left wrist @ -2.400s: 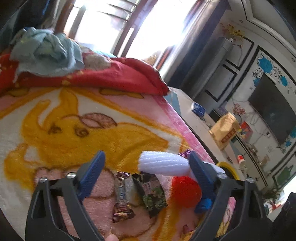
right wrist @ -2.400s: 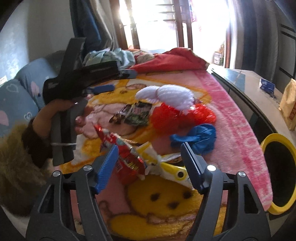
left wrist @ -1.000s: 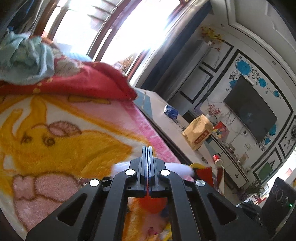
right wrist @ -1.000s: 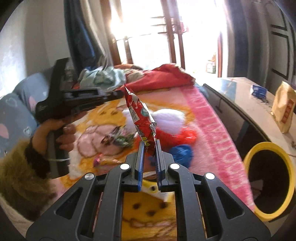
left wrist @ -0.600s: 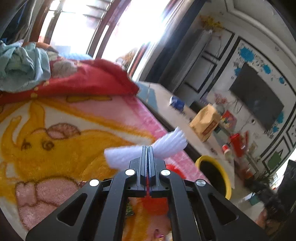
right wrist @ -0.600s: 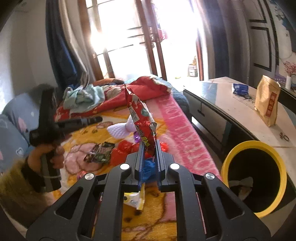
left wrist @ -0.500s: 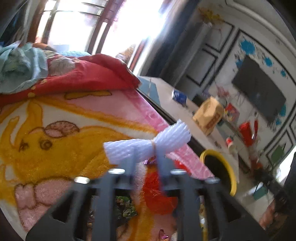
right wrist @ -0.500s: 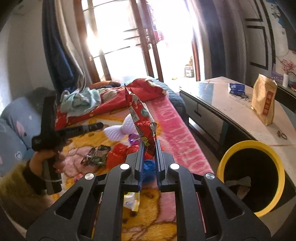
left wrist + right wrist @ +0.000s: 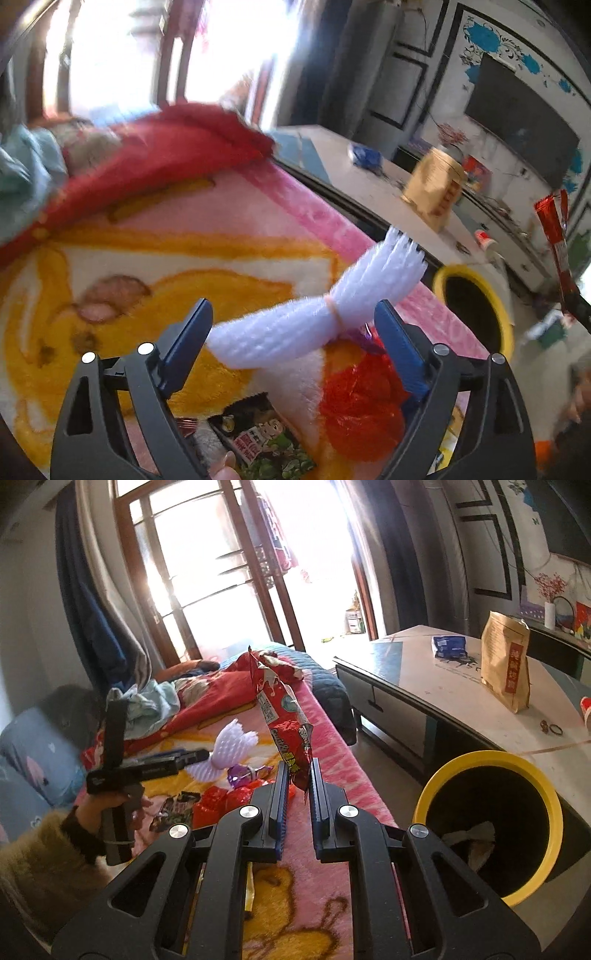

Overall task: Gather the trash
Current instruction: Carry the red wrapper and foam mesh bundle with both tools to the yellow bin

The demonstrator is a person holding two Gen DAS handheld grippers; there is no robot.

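Observation:
My left gripper [image 9: 291, 332] is open above the pink blanket [image 9: 221, 258]. White foam netting [image 9: 317, 317] lies loose between its fingers. A red plastic bag [image 9: 362, 410] and a green snack wrapper [image 9: 266, 446] lie just below. My right gripper [image 9: 297, 782] is shut on a red snack wrapper [image 9: 284, 723], held upright beside the yellow trash bin [image 9: 491, 827]. The bin also shows in the left wrist view [image 9: 476, 314]. The left gripper [image 9: 192, 755] and foam netting [image 9: 232, 749] show in the right wrist view.
A low table [image 9: 461, 701] with a brown paper bag [image 9: 506, 664] and a blue packet [image 9: 448, 646] stands behind the bin. Red bedding and clothes [image 9: 192, 698] are piled at the far end. More wrappers [image 9: 177, 808] lie on the blanket.
My left gripper has opened and let go of the foam netting. My right gripper, still holding the red wrapper, has moved closer to the yellow bin.

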